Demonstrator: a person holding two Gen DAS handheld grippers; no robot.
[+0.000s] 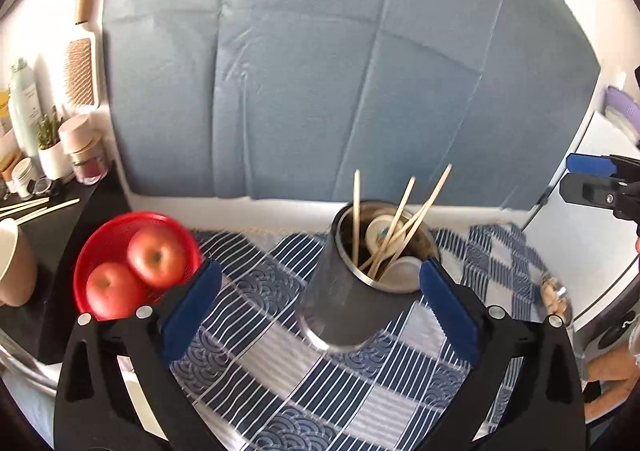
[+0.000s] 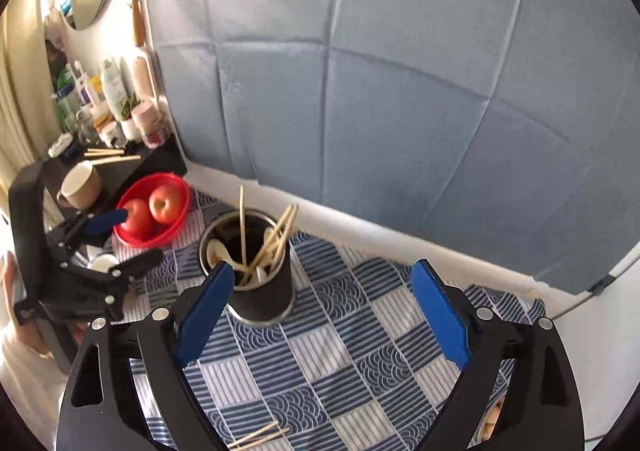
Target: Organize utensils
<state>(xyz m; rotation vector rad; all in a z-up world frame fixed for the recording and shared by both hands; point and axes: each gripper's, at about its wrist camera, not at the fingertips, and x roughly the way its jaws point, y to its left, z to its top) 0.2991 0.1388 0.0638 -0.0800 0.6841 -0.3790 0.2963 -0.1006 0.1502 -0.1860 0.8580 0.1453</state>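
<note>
Holder: steel utensil cup point(image 1: 360, 283) stands upright on the blue-and-white patterned tablecloth point(image 1: 280, 371), near the cloth's far edge below the blue-grey backdrop point(image 1: 320, 71).
Contents: wooden chopsticks point(image 1: 400, 227) lean out above the rim at several angles; white ceramic spoons point(image 1: 380, 233) sit inside with them.
Left gripper point(image 1: 320, 291): blue-padded fingers spread wide apart, gripping nothing; the cup shows between them, its right rim just beside the right pad point(image 1: 448, 311), though contact cannot be judged.
Right gripper point(image 2: 322, 327): fingers wide apart too, with nothing between them but cloth; the cup point(image 2: 256, 271) lies ahead and to the left, partly behind the left pad point(image 2: 206, 315).
Loose utensils: a few chopsticks point(image 2: 260, 437) lie flat on the cloth at the bottom edge of the right wrist view, well apart from the cup.
More chopsticks: another bunch point(image 2: 108, 155) rests on the black shelf point(image 2: 160, 163) to the left.
Fruit: red basket point(image 1: 92, 263) holding two red apples point(image 1: 156, 255), on the cloth's left end, near the cup but apart from it.
Shelf items: beige mug point(image 2: 80, 187), small potted plant point(image 1: 50, 147), bottles and jars point(image 1: 86, 155).
Wall: wooden-handled brush point(image 1: 84, 47) hangs left of the backdrop.
</note>
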